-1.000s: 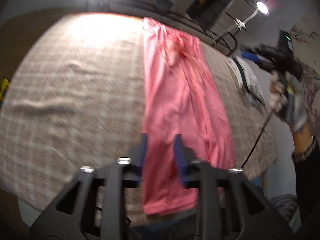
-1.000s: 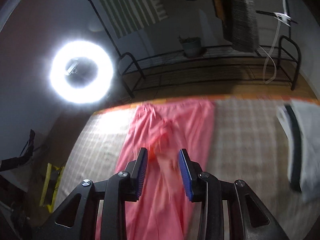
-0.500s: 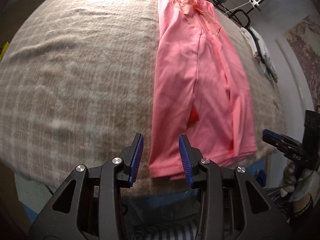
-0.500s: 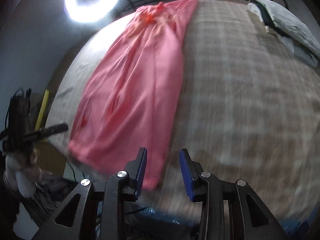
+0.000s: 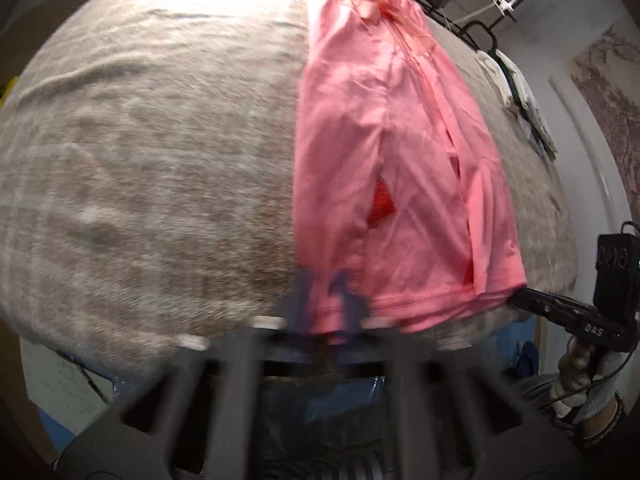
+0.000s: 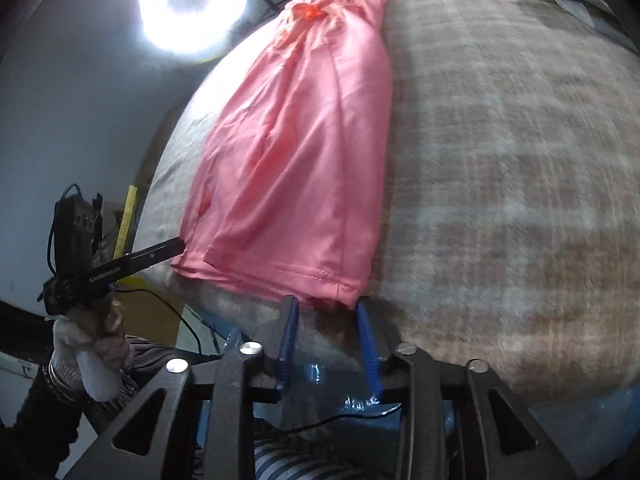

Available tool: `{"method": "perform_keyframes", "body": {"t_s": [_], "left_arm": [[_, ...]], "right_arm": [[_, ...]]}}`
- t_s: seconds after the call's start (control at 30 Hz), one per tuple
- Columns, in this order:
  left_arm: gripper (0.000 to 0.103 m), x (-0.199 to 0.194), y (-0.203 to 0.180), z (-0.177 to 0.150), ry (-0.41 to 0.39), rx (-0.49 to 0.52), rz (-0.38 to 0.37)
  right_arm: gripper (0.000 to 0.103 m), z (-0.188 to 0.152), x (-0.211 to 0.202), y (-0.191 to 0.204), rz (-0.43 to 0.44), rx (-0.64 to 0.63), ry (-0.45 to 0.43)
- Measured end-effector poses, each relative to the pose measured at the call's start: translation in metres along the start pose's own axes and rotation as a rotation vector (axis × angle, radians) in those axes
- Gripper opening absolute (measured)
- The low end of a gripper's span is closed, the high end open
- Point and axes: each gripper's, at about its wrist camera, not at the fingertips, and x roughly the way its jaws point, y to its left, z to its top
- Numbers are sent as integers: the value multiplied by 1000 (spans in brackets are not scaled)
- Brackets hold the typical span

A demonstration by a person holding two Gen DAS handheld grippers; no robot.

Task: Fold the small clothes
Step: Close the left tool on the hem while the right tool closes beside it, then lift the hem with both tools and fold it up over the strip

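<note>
A pair of pink trousers (image 5: 384,148) lies lengthwise on the beige checked tablecloth (image 5: 152,152), waist at the far end, leg hems at the near table edge. It also shows in the right wrist view (image 6: 304,152). My left gripper (image 5: 324,288) is blurred, its blue fingers close together around the near left hem corner. My right gripper (image 6: 326,304) is open, its fingers either side of the near right hem corner. Each gripper shows in the other's view, at opposite hem corners.
A folded white and dark garment (image 5: 520,96) lies at the far right of the table. A bright ring light (image 6: 192,8) stands beyond the far edge. A metal rack (image 5: 472,20) is behind the table. Blue plastic (image 6: 344,384) hangs below the near edge.
Both grippers have come down and forward to the trouser hems at the near table edge. The left fingers have narrowed around the left hem corner; the right fingers now straddle the right corner.
</note>
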Motion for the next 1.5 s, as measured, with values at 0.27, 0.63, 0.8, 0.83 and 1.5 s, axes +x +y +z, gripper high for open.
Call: {"method": "perform_keyframes", "body": {"t_s": [0.27,0.63,0.8,0.83,1.5], "left_arm": [[0,-39,-4,-14,-109,24,-14],[0,-46,8,-25,-111,37,28],[0,-34,12,-31,-65,22,13],[0,-37,11,-30,-72,21,7],[4,-28,-13,-5,-44,-22,-111]], "right_arm": [[0,-8,-27,29,67,-54,-67],[0,-28,-34,35,39,-115,-96],[0,-32,-12,20,-27,-97,-3],[0,-33,-11,23,-27,-112,4],[1,10,15,17,122,4,43]]}}
